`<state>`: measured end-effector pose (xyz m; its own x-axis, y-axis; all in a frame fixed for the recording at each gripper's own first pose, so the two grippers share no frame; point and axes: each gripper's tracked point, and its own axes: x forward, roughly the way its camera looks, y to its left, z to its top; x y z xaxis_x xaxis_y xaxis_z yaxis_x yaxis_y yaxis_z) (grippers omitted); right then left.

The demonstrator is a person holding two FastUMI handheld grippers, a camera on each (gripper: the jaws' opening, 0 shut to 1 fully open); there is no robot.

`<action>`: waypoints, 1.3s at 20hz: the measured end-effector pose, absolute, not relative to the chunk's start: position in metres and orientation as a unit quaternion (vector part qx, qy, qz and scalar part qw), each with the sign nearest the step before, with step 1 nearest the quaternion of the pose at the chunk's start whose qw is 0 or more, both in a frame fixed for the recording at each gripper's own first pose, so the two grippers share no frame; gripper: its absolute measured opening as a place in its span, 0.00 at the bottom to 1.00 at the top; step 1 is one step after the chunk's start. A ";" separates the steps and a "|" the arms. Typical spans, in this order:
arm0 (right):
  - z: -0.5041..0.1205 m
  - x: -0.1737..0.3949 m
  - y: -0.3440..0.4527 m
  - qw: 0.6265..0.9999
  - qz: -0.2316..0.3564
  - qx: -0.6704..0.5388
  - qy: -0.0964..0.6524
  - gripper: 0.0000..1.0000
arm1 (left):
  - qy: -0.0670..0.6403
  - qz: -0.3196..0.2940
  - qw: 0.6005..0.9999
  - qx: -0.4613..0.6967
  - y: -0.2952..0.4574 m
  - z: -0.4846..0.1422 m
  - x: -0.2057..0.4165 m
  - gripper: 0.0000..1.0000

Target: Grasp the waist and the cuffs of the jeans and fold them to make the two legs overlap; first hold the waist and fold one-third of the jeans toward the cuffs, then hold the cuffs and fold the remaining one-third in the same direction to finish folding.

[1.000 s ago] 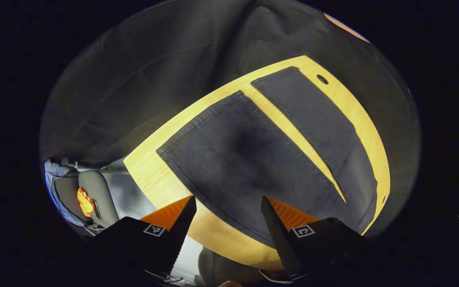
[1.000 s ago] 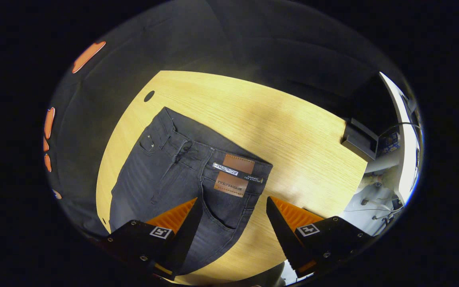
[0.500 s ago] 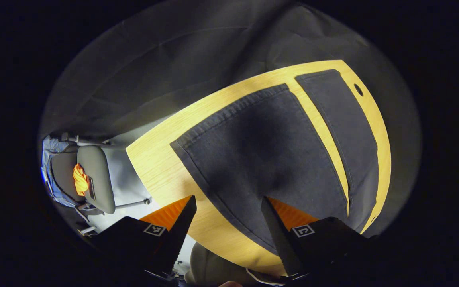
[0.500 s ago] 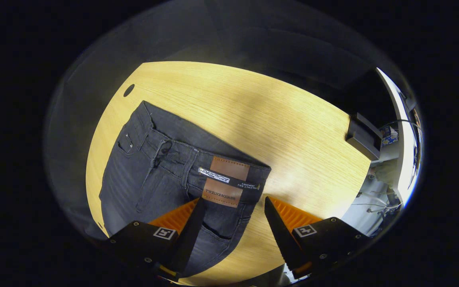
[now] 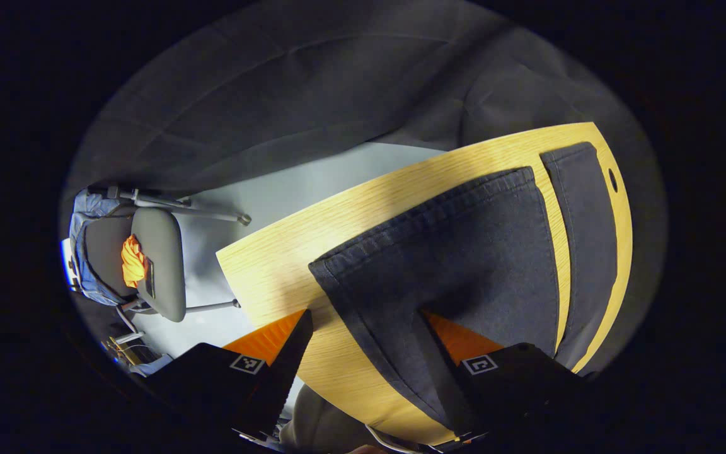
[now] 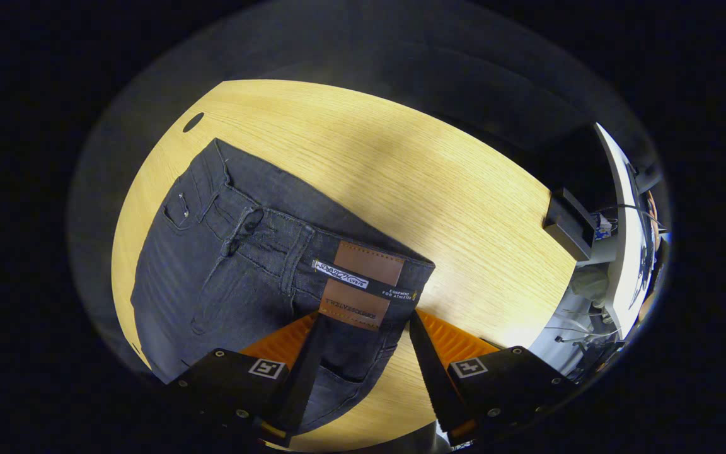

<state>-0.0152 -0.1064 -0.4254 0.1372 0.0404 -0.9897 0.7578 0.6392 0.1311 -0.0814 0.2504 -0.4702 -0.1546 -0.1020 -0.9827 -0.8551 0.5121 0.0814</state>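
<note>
1. Lying flat on the wooden desk [image 6: 464, 189], the dark jeans [image 6: 230, 277] are spread out with both legs apart, a strip of bare desk showing between them in the left gripper view.
2. The left tongs [image 5: 363, 343] hang over the near leg's cuff [image 5: 426, 221]. Their fingers stand wide apart and clamp nothing; one finger is over the denim of that leg, the other over bare desk wood just beside the leg's side seam.
3. The cuff hem runs ahead of the left tongs, and the second leg [image 5: 583, 239] lies beyond the first, on the far side of it from these tongs.
4. The right tongs [image 6: 363, 353] are spread open at the waist [image 6: 338, 265] of the jeans. The waistband corner with its leather patch [image 6: 360, 284] sits between the two fingers, just ahead of their tips; whether either finger touches the cloth I cannot tell.
5. A round hole [image 6: 193, 122] in the desk lies well ahead and to the left of the right tongs, past the far end of the waistband.
6. A dark box [image 6: 568, 221] sits at the desk's edge, off to the right of the right tongs.
7. A chair [image 5: 149, 265] stands on the floor to the left of the left tongs, beyond the desk's edge.
</note>
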 end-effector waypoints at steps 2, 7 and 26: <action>-0.423 -0.011 -0.100 0.683 -0.258 0.333 0.597 0.58 | 0.671 0.342 0.562 -0.341 0.248 -0.473 -0.075 0.95; -0.420 -0.004 -0.092 0.672 -0.223 0.445 0.548 0.25 | 0.641 0.312 0.620 -0.327 0.244 -0.472 -0.054 0.11; -0.295 0.056 -0.079 0.684 -0.172 0.622 0.341 0.15 | 0.486 0.116 0.760 -0.416 0.236 -0.380 0.070 0.01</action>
